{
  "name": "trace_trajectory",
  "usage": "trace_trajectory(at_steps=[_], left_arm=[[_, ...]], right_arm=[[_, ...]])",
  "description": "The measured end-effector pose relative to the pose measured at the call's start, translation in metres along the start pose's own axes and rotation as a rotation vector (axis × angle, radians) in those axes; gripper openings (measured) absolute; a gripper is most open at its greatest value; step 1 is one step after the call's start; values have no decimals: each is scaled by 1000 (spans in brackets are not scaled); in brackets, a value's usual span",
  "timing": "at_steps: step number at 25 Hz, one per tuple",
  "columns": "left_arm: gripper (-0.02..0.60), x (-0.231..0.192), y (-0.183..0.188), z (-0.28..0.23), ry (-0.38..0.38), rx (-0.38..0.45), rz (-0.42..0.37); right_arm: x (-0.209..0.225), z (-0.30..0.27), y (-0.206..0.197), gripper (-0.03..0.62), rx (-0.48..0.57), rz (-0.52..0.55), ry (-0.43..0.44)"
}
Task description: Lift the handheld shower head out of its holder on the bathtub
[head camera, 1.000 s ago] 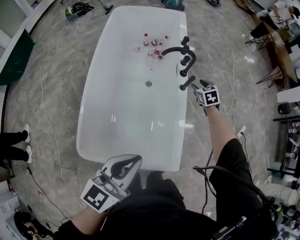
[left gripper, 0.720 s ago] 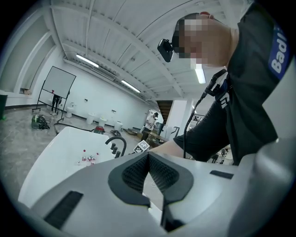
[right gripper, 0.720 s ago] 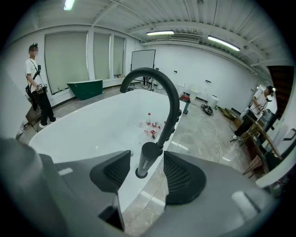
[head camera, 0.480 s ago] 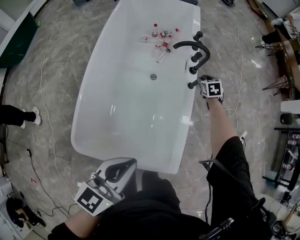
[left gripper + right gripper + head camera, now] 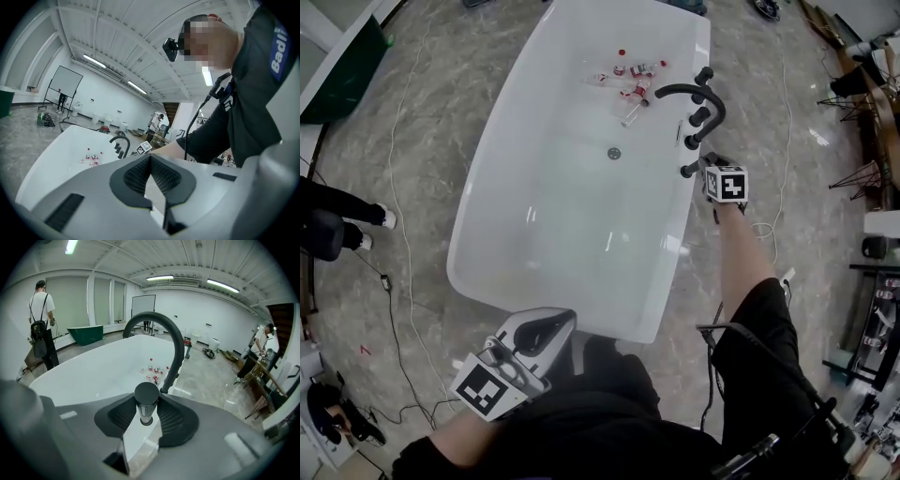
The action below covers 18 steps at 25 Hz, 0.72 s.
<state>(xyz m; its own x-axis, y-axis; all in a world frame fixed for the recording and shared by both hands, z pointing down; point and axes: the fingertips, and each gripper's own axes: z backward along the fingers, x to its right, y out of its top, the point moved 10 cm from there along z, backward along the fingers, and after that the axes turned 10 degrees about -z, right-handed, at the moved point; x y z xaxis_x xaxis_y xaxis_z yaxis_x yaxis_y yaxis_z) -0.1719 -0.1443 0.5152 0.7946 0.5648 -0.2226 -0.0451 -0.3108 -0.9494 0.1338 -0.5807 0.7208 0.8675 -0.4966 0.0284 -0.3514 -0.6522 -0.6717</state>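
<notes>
Black handheld shower head (image 5: 146,399) sits in its holder on the white bathtub (image 5: 516,234) rim, upper right of the head view. The right hand-held gripper (image 5: 147,416) has just been closing its jaws and now grips it. The left hand-held gripper (image 5: 151,161) is pinched together, empty.

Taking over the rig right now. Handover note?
Left gripper: shut, empty, near the close end of the bathtub.
Right gripper: jaws have just been closing; pads look to be on the handheld shower head, which stands upright in its holder on the bathtub rim beside the faucet.
Done: reach and grasp.
Left: lift the shower head straight up out of the holder.
</notes>
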Motion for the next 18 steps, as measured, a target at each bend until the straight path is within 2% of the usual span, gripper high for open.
trace_trajectory(at_steps=[8,18], left_arm=[[-9,32,19,11,-57,53,2],[-9,63,58,37,-65,151,-72]], right_arm=[[-18,84,11,132,71,-3,-9],[-40,208,15,132,171,-7,4]])
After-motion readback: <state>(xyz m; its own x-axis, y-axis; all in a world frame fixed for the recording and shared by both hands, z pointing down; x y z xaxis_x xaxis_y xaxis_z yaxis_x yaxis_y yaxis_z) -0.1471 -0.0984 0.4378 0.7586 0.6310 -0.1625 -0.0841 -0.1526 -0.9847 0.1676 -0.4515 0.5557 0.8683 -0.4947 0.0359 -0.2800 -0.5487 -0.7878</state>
